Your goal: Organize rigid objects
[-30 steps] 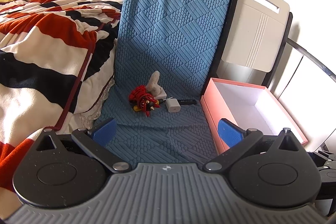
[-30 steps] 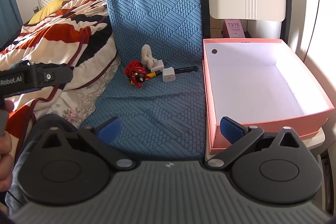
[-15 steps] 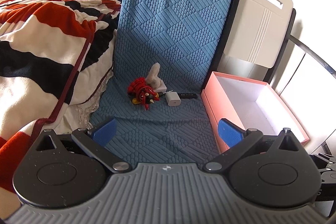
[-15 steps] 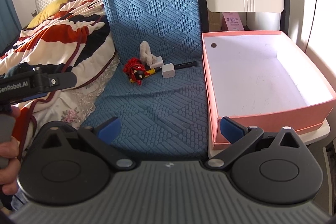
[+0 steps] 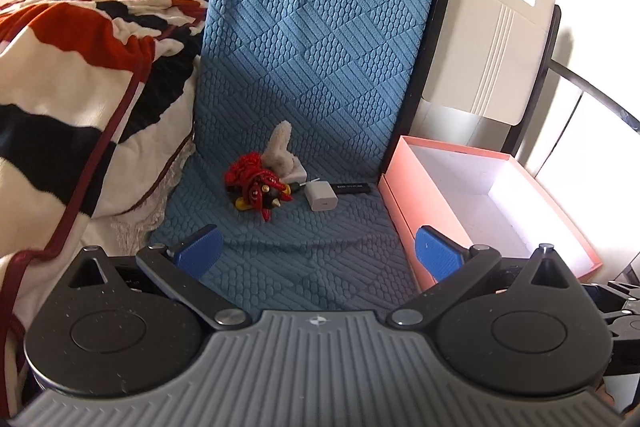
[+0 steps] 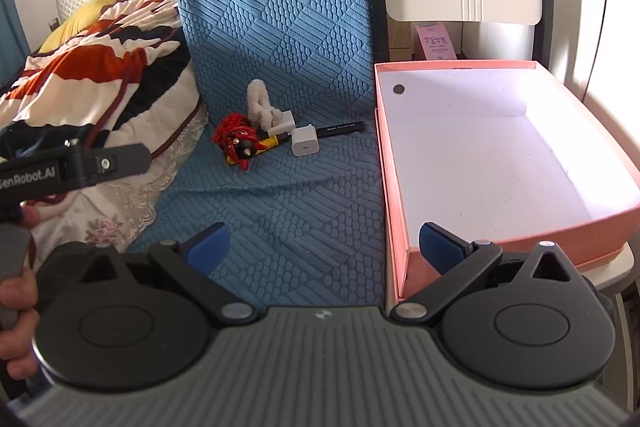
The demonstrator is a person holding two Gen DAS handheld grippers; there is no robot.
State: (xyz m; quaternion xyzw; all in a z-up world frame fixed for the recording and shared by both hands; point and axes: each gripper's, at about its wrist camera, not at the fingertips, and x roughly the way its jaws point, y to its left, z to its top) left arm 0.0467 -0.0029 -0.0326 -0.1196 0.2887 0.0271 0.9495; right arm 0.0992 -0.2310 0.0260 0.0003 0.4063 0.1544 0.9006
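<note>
A small pile lies on the blue quilted mat [image 5: 320, 75]: a red toy figure [image 5: 260, 189], a white charger cube [image 5: 321, 197], a black pen [image 5: 352, 188] and a beige plush piece [image 5: 280, 147]. The same charger [image 6: 304, 143], pen [image 6: 340, 128] and red toy [image 6: 238, 143] show in the right wrist view. An open pink box [image 6: 500, 163] with a white inside stands right of the mat; it also shows in the left wrist view [image 5: 480, 195]. My left gripper [image 5: 318, 253] and right gripper [image 6: 324, 247] are both open, empty, and well short of the pile.
A red, black and white striped blanket [image 5: 80, 67] lies left of the mat. A white board [image 5: 492, 27] leans behind the box against a black frame. The left gripper's handle [image 6: 68, 167] and the hand on it show at the left of the right wrist view.
Both grippers have moved a little forward toward the pile and the box. The objects have not moved, and both grippers stay open.
</note>
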